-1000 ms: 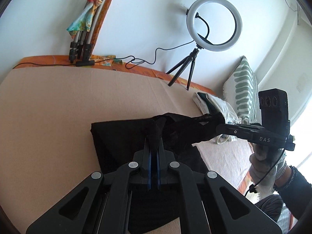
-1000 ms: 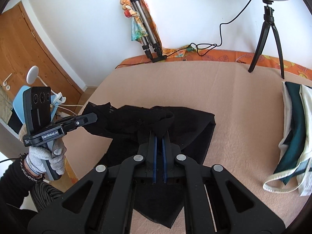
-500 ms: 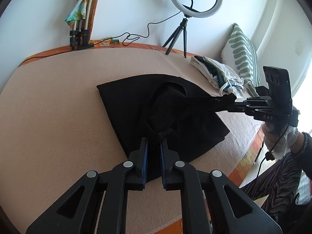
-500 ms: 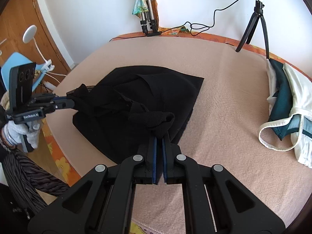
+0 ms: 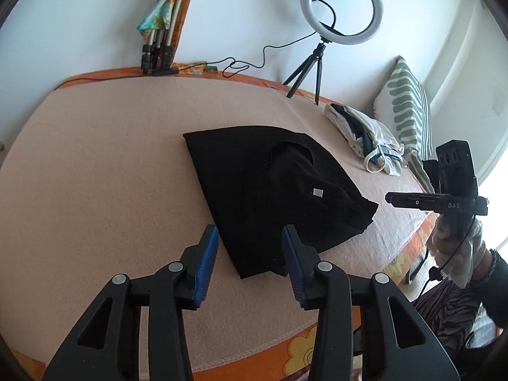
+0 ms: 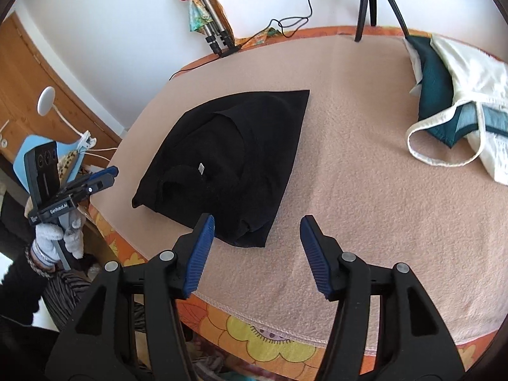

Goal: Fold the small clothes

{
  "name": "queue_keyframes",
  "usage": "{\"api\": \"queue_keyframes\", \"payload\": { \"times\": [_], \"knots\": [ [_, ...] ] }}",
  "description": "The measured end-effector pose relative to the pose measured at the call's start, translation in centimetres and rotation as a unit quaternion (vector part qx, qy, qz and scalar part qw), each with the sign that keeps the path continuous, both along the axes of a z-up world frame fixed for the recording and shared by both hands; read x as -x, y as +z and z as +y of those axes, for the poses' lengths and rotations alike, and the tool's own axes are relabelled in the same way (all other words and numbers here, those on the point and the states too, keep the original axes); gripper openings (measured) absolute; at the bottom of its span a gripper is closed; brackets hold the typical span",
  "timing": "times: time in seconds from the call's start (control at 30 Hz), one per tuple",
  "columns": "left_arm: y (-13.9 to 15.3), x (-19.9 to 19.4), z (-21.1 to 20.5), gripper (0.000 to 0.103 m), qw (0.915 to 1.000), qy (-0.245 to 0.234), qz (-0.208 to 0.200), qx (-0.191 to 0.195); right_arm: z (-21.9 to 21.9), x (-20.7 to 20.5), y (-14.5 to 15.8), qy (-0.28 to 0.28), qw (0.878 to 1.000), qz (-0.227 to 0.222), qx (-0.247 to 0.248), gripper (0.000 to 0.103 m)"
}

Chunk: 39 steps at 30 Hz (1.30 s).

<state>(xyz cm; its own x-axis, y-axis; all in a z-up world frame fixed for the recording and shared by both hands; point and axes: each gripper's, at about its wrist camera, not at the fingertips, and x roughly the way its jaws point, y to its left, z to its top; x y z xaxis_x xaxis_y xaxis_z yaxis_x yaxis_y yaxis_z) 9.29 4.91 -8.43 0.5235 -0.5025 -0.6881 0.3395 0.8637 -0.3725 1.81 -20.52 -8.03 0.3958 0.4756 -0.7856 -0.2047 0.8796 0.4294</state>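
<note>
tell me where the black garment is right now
The black garment lies folded on the beige blanket, just beyond the open left tool in the left wrist view, clear of both tools. The white and teal clothes sit farther right.

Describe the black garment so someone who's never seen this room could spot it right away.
Find the pinkish-beige blanket covering the bed. Near its front edge lies the black garment, folded flat, with a tiny white tag showing. Unlike the white-and-teal clothes heaped farther along, it is plain black and lies alone.
</note>
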Motion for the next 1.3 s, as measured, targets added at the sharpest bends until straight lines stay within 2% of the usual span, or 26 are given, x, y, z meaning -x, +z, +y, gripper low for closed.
{"api": "queue_keyframes", "payload": {
  "times": [0.07, 0.13, 0.23, 0.33, 0.47, 0.57, 0.63, 0.67, 0.7, 0.8, 0.83, 0.93, 1.03, 1.1, 1.2, 1.3],
  "knots": [
    [-1.1, -0.8, 0.3, 0.04, 0.9983, 0.014, 0.045, 0.033, -0.5, -1.0, -1.2, -0.022, 0.998, 0.034, -0.042, 0.059],
    [-1.8, -0.7, 0.5, 0.04, 0.9961, 0.021, 0.066, 0.056, -1.0, -1.5, -2.1, -0.037, 0.994, 0.059, -0.081, 0.057],
    [-1.9, 0.1, 0.8, 0.039, 0.9933, 0.025, 0.079, 0.08, -0.8, -1.6, -2.1, -0.039, 0.994, 0.061, -0.082, 0.053],
    [-2.4, 0.4, 1.2, 0.039, 0.9882, 0.031, 0.098, 0.113, -0.8, -1.3, -2.2, -0.036, 0.991, 0.072, -0.108, 0.052],
    [-3.4, -0.2, 0.4, 0.039, 0.9849, 0.029, 0.128, 0.113, -0.4, -1.4, -3.1, -0.037, 0.989, 0.093, -0.109, 0.051],
    [-3.7, -0.6, -0.4, 0.037, 0.9842, 0.024, 0.135, 0.113, -0.1, -1.6, -3.8, -0.036, 0.986, 0.108, -0.12, 0.046],
    [-3.9, -0.8, -0.8, 0.027, 0.9844, 0.022, 0.137, 0.108, 0.2, -1.7, -4.0, -0.036, 0.987, 0.109, -0.115, 0.042],
    [-4.0, -0.9, -0.9, 0.014, 0.9837, 0.021, 0.14, 0.112, 0.4, -1.8, -4.1, -0.035, 0.987, 0.111, -0.111, 0.038],
    [-4.0, -0.9, -0.9, 0.006, 0.9836, 0.021, 0.14, 0.112, 0.5, -1.8, -4.2, -0.034, 0.987, 0.115, -0.11, 0.03],
    [-3.6, -0.7, -0.9, 0.004, 0.9875, 0.018, 0.122, 0.098, 0.7, -1.8, -4.6, -0.031, 0.986, 0.122, -0.106, 0.012],
    [-3.3, -0.6, -0.8, 0.003, 0.9878, 0.018, 0.118, 0.1, 0.7, -1.8, -4.5, -0.031, 0.987, 0.12, -0.105, 0.01],
    [-2.4, -0.4, -0.2, 0.002, 0.9892, 0.022, 0.099, 0.105, 0.4, -1.7, -3.7, -0.034, 0.987, 0.108, -0.11, 0.007],
    [-0.7, 0.1, 0.6, 0.002, 0.9923, 0.029, 0.065, 0.101, -0.6, -1.5, -2.5, -0.044, 0.982, 0.097, -0.153, 0.006],
    [0.1, 0.3, 1.0, 0.002, 0.9952, 0.025, 0.044, 0.084, -1.1, -1.2, -1.5, -0.045, 0.98, 0.085, -0.173, 0.006],
    [-1.4, 0.5, 0.8, 0.002, 0.996, 0.01, 0.064, 0.062, -1.4, -0.8, -1.4, -0.042, 0.984, 0.081, -0.154, 0.006],
    [-3.3, 0.3, 0.2, 0.002, 0.9953, 0.007, 0.091, 0.032, -1.5, -0.8, -3.5, -0.052, 0.984, 0.113, -0.125, 0.006]
  ]
}}
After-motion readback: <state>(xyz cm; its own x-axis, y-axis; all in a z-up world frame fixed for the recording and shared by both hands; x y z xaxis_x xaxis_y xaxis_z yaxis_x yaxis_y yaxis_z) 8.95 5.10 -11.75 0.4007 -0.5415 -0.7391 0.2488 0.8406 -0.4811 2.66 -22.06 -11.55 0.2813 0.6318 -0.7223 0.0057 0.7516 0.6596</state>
